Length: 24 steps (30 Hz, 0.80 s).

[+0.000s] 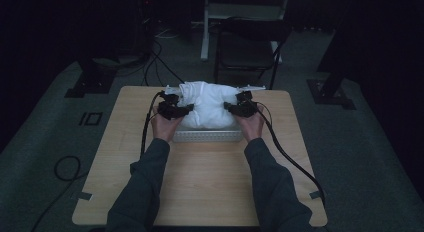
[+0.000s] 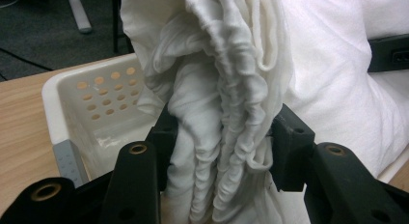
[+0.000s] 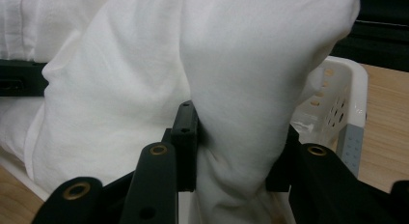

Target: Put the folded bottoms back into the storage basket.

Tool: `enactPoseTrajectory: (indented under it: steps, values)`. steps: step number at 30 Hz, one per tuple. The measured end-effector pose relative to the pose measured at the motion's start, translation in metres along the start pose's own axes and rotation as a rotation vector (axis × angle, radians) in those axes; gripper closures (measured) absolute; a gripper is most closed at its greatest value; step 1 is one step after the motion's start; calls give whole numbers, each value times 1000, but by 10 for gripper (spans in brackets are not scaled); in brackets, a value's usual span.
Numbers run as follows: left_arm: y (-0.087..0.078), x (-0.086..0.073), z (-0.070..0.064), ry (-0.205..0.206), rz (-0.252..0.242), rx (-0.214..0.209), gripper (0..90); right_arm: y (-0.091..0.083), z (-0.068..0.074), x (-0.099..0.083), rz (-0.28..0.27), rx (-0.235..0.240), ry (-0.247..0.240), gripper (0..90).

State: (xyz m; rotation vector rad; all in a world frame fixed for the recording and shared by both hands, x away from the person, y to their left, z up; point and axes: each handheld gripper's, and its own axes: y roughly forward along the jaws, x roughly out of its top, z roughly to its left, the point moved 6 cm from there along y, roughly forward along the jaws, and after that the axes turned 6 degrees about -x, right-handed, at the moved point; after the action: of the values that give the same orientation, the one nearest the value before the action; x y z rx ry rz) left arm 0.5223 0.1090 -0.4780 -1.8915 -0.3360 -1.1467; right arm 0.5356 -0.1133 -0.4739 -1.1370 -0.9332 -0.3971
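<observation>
While the white cloth sits heaped in the white perforated basket on the bench, the left tool clenches a bunched, finely wrinkled fold of it between its jaws. Opposite, the right tool grips a smoother, puffed fold; the basket's holed wall stands just beyond each tool

A basket sits on the far middle of the worktop, and a bundle of cloth is heaped in it, rising above its rim. The left hand-held gripper is at the bundle's left side and the right hand-held gripper at its right side, each with folds of cloth between its jaws. Behind the worktop, on the floor, stands a chair.
</observation>
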Motion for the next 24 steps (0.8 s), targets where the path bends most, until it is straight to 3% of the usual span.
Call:
enactPoseTrajectory:
  steps: [16, 24]
  values:
    - [12, -14, 6, -16, 37, 39, 545, 14, 2, -11, 45, -17, -6, 653]
    - [20, -25, 9, -30, 92, 73, 537, 26, 4, -22, 94, -20, -8, 649]
